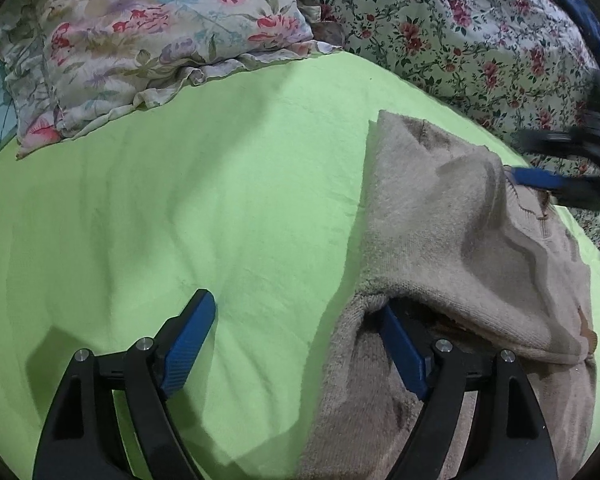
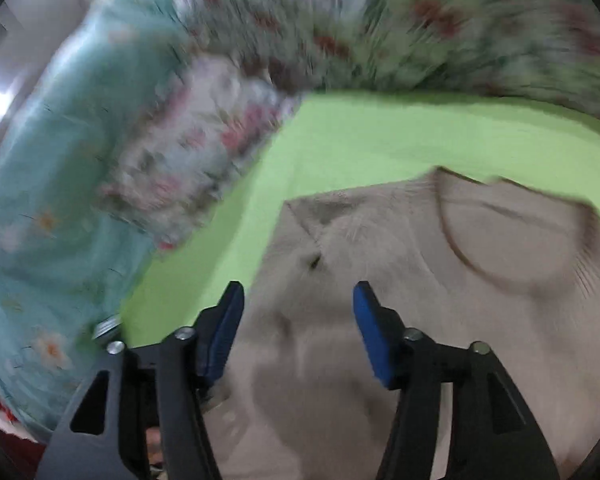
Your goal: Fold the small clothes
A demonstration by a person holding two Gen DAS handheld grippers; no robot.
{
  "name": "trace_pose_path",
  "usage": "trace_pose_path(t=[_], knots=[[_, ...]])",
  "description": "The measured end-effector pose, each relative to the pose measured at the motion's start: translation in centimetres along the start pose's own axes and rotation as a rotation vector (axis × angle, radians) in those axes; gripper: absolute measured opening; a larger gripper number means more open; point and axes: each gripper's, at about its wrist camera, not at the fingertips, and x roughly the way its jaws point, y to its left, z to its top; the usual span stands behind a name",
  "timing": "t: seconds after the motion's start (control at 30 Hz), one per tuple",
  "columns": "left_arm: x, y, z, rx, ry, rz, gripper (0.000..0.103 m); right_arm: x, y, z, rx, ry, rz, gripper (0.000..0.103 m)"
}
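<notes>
A beige knitted garment lies partly folded on a light green sheet. My left gripper is open at the garment's left edge; its right finger is tucked under a fold of the knit, its left finger rests over the bare sheet. The right gripper shows in the left wrist view at the far right, at the garment's upper edge. In the blurred right wrist view my right gripper is open over the garment, near its round neckline.
A floral pillow lies at the back left. A flowered bedspread lies at the back right. A pale blue flowered cloth lies left of the pillow in the right wrist view.
</notes>
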Motion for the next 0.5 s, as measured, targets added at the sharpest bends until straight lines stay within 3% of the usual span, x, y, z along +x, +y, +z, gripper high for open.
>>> trace_pose_path(t=[0.07, 0.13, 0.23, 0.3, 0.4, 0.5], knots=[[0.0, 0.1, -0.1, -0.005, -0.008, -0.016, 0.085, 4.2, -0.9, 1.9, 0.010, 0.146, 0.023, 0.059], [-0.1, 0.3, -0.2, -0.020, -0.023, -0.036, 0.086, 7.1, -0.2, 1.7, -0.015, 0.257, 0.126, 0.059], [-0.3, 0.6, -0.3, -0.044, -0.044, -0.063, 0.087, 10.7, 1.7, 2.2, -0.044, 0.335, 0.281, 0.059], [-0.4, 0.9, -0.4, -0.057, -0.059, -0.085, 0.087, 12.4, 2.7, 2.7, -0.049, 0.318, 0.323, 0.061], [-0.6, 1.7, -0.4, -0.098, -0.076, -0.139, 0.087, 14.3, 2.8, 4.6, 0.040, 0.196, 0.407, 0.063], [-0.5, 2.0, -0.4, -0.113, -0.079, -0.160, 0.087, 14.2, 1.4, 5.3, 0.144, 0.102, 0.401, 0.065]])
